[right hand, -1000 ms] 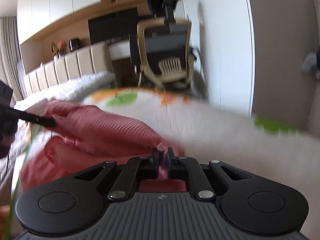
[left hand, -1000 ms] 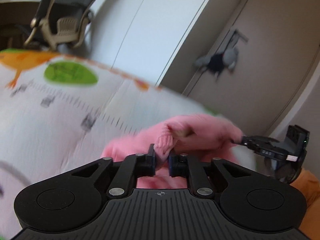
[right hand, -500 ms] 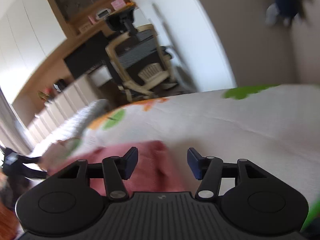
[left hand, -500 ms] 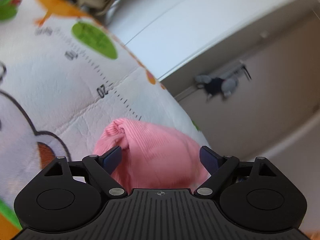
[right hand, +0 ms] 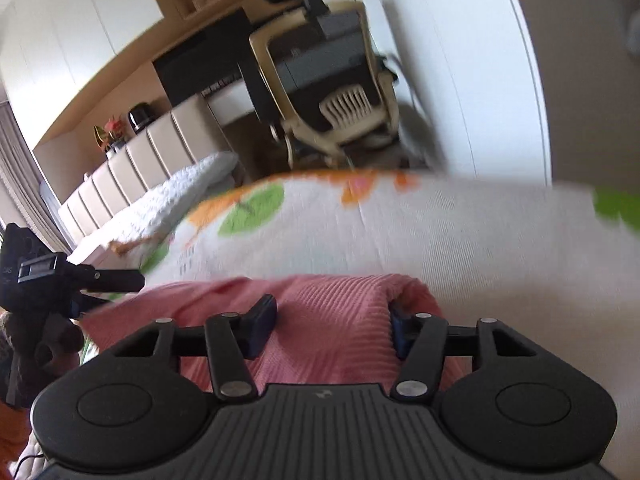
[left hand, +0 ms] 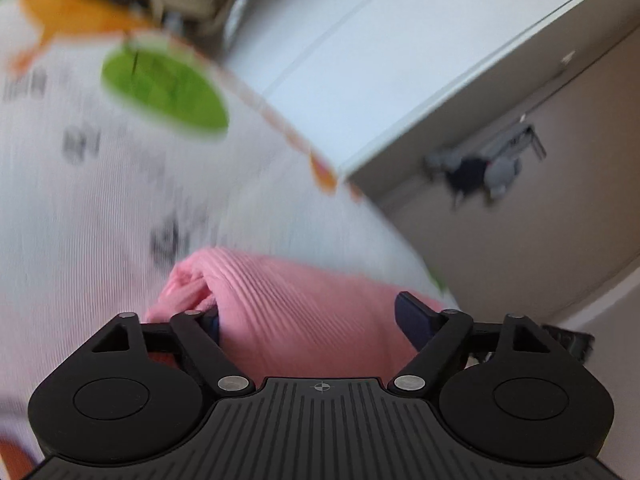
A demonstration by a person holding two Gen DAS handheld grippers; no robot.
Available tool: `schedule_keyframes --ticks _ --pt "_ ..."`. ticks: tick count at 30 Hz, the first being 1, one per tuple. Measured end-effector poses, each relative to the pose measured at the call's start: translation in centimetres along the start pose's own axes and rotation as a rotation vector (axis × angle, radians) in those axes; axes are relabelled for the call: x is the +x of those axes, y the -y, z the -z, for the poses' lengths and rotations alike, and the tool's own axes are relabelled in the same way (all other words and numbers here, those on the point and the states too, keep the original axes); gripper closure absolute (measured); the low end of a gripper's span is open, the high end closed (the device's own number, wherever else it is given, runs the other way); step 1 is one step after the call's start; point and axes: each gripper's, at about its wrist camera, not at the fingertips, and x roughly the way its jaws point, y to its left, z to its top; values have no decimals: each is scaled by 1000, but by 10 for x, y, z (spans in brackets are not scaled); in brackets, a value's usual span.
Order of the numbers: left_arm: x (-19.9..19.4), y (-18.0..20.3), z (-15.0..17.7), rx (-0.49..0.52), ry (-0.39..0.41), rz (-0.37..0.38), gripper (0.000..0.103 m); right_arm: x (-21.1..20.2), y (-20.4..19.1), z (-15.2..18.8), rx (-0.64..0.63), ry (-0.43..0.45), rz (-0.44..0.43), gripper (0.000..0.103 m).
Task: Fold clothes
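A pink ribbed garment (left hand: pixel 288 304) lies folded on a white printed mat (left hand: pixel 80 220). In the left wrist view my left gripper (left hand: pixel 312 320) stands open just above the cloth, its fingers spread to either side of the fold. The right wrist view shows the same pink garment (right hand: pixel 332 320) under my right gripper (right hand: pixel 332 324), also open, with its blue pads wide apart over the cloth. The left gripper's body (right hand: pixel 44 280) appears at the left edge of the right wrist view, beside the garment's far end. Neither gripper holds the fabric.
The mat carries green (left hand: pixel 160 88) and orange (left hand: pixel 72 16) shapes. An office chair (right hand: pixel 332 80) stands beyond the mat's far edge, near a white cabinet (left hand: pixel 360 60). A padded headboard and white bedding (right hand: pixel 168 184) lie to the left. Orange cloth (right hand: pixel 12 440) shows at the lower left.
Both grippers were shut on the pink garment a second ago; they have opened and let it drop onto the mat, and now hover low over the folded cloth.
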Motion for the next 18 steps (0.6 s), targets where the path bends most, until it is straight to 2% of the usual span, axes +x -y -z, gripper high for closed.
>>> schedule_keyframes --ticks 2,4,8,11,15,16,17,18 --pt "-8 4 -3 36 22 -14 19 5 -2 -6 -28 -6 12 47" --pt "-12 3 6 66 -12 -43 18 12 -2 -4 -50 -39 34 47" --pt "-19 0 28 120 -76 -103 18 0 2 25 -100 -102 84 46" --pt "-29 -11 32 83 -80 -88 18 -15 -1 37 -161 -120 136 46" --pt "-35 -19 22 1 -49 -44 20 -37 -20 35 -288 -66 169 46" --pt "-33 -17 22 1 -48 -39 30 -41 -26 34 -320 -49 171 43" --pt "-31 -15 22 5 -50 -35 50 -46 -31 33 -351 -32 172 40" --pt "-29 -11 24 15 -51 -34 58 -51 -37 32 -383 -15 174 39"
